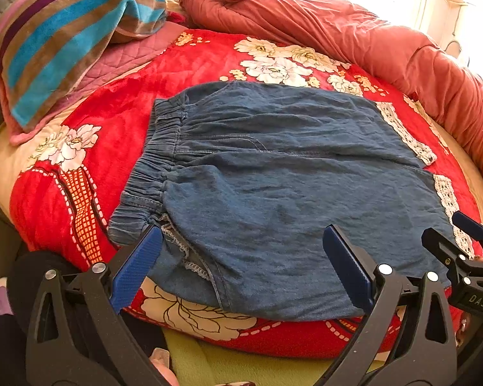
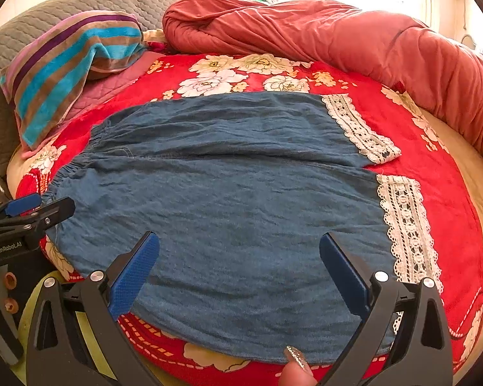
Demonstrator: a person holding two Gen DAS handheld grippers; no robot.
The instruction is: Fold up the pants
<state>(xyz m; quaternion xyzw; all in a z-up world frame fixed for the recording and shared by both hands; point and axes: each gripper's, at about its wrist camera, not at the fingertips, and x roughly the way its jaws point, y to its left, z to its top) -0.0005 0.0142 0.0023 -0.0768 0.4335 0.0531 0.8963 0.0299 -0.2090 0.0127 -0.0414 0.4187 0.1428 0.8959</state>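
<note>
The left gripper (image 1: 241, 254) stood released, its two blue pads wide apart over the near edge of the bed, at the waistband end of the pants (image 1: 273, 177). The right gripper (image 2: 238, 257) was likewise released, jaws spread, above the near leg close to the hems. Neither tool gripped cloth; whether the pads touched it could not be told.

One pair of denim pants lay flat on the red floral blanket (image 2: 441, 173), waistband (image 1: 151, 167) toward the left end of the bed, two legs running right, each ending in one white lace cuff (image 2: 405, 225); two cuffs counted. The near leg reached the bed's near edge.

A fingertip with a glittered nail (image 2: 296, 358) showed at the near edge, just beside the pants' near hem line.

Open blanket lay beyond the cuffs to the right and along the far side of the pants. One striped towel (image 1: 64, 48) occupied the far left corner, one rolled salmon quilt (image 2: 338, 38) lined the far and right edges, well apart from the pants. One grey quilted headboard (image 2: 64, 9) stood behind the towel.
</note>
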